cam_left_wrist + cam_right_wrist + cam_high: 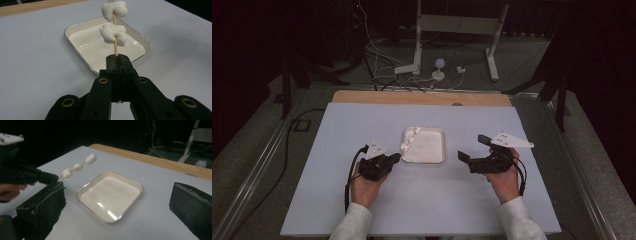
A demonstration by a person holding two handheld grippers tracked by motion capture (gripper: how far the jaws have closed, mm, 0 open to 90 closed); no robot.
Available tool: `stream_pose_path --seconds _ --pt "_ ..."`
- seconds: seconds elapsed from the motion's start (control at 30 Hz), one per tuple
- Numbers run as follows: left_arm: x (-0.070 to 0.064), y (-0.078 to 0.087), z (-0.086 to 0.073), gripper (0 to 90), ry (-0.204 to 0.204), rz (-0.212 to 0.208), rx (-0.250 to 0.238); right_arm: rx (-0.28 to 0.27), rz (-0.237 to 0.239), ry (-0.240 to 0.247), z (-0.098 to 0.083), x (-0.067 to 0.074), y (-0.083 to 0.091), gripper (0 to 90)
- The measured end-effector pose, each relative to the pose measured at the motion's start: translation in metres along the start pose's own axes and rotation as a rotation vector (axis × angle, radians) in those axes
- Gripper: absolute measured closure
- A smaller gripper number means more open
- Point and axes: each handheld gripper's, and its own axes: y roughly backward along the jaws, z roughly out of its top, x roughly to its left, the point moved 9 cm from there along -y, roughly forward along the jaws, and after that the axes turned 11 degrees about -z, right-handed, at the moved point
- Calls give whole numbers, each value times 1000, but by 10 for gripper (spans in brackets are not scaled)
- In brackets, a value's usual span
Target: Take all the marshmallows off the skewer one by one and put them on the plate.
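- Skewer (115, 47) clamped at its lower end between the shut jaws of the left gripper (117, 61), thin wooden stick rising straight up from the pads.
- Threaded with white marshmallows (113, 34): two in the left gripper view, one above the other, a short gap of bare stick between them; three in a row in the right gripper view (77, 166).
- Held in the air over the left edge of the tray (439, 131) in the high view, marshmallows (409, 141) strung along that rim, not clearly touching it.
- Tray white, shallow, square with rounded corners, sitting mid-table on the pale blue table (362, 120); glossy floor bare apart from reflections.
- Left gripper (396, 158) just beside the tray's left side, wrapped by the left hand (364, 187), cable trailing back along the wrist.
- Right gripper (471, 148) well right of the tray, apart from it, carried by the right hand (504, 182); jaws spread wide, nothing between them.
- Right gripper view: both black pads (42, 207) far apart at the frame's edges, tray (135, 183) in the gap beyond, slight blur over the scene.
- Wooden strip (422, 97) along the table's far edge; cables and a white stand on the floor behind.
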Motion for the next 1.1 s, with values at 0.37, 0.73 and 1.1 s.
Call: stream_pose_path --seconds 0.37,0.73,1.1 --pt "-3 0 1 900 -6 -10 -6 3 49 -1 27 24 -21 2" --pt "-9 0 6 900 -28 -23 -26 27 75 -39 41 31 -43 2" --pt "-17 2 12 900 -58 -37 -45 84 115 -103 40 31 -63 31"
